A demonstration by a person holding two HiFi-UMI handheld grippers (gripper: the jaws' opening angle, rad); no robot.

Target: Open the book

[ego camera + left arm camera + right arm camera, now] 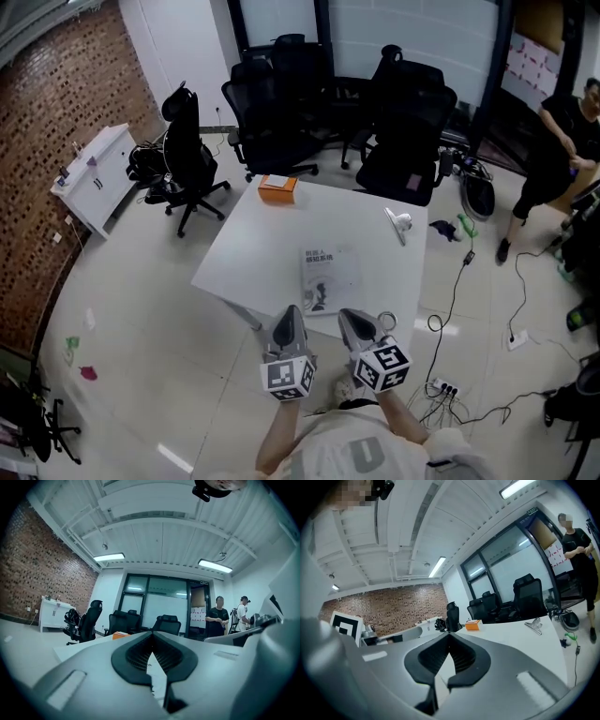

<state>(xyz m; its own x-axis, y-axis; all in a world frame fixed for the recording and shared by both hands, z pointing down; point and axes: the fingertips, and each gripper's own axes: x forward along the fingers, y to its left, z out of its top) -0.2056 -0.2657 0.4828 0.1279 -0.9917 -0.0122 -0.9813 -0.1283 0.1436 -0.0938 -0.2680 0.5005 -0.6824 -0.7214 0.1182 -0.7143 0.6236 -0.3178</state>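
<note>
Starting far off to the left of the left hand-held gripper (289, 325), a brick wall (56, 141) runs behind a white cabinet (97, 176). A black office chair (187, 155) stands on the floor between that cabinet and the table (253, 239). The left hand-held gripper is at the table's near edge, pointing across it, with its marker cube (288, 377) toward the person. Its own view shows the jaws clenched, tips meeting, with nothing gripped between them. Well ahead of it, near the table's far edge, lies an orange box (277, 187).

The book (330, 279) lies closed and flat on the table, just ahead of both hand-held grippers and between the lines they point along. Its near edge is close to both sets of tips, and whether either touches it cannot be told.

The right hand-held gripper (356, 325) sits just beside the left one and points the same way. Its jaws are likewise pressed together and empty. Ahead of it and to its right, a metal clip (397, 223) rests on the table, apart from the book. More black chairs (403, 141) crowd the table's far side.

Farther to the right of the right hand-held gripper, cables (469, 309) trail over the floor to a power strip (443, 386). A person in dark clothes (548, 159) stands well away from the table.
</note>
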